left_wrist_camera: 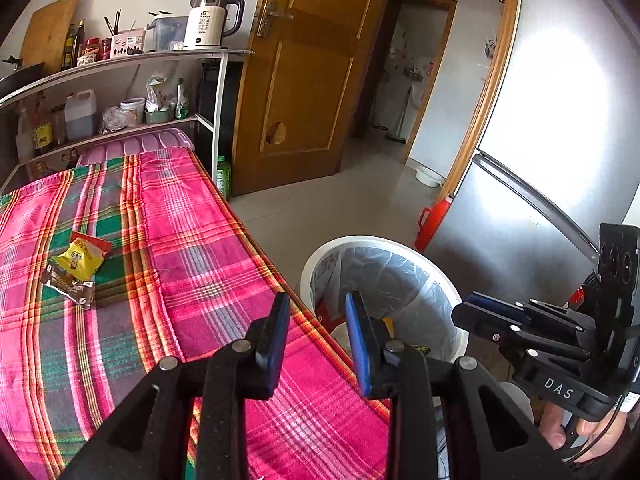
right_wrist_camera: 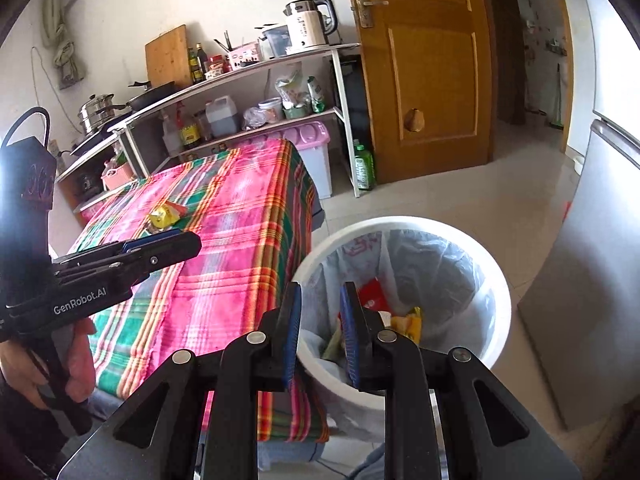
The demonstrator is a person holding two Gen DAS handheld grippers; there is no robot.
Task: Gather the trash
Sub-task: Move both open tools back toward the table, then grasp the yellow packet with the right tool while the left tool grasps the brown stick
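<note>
- left gripper (left_wrist_camera: pixel 318 334) over the table edge, fingers apart with a moderate gap, nothing held
- right gripper (right_wrist_camera: pixel 320 330) above the white bin (right_wrist_camera: pixel 472 240), fingers apart, empty
- bin already holds wrappers, red and yellow bits visible inside
- trash left on the plaid tablecloth (left_wrist_camera: pixel 208 240): yellow snack packet (left_wrist_camera: pixel 82 258) touching a brown wrapper (left_wrist_camera: pixel 68 286), well apart from both grippers; maybe a red piece under the yellow one, hard to tell
- step looks like between drops; next move calls for reaching across the table to the packets, closing on one
</note>
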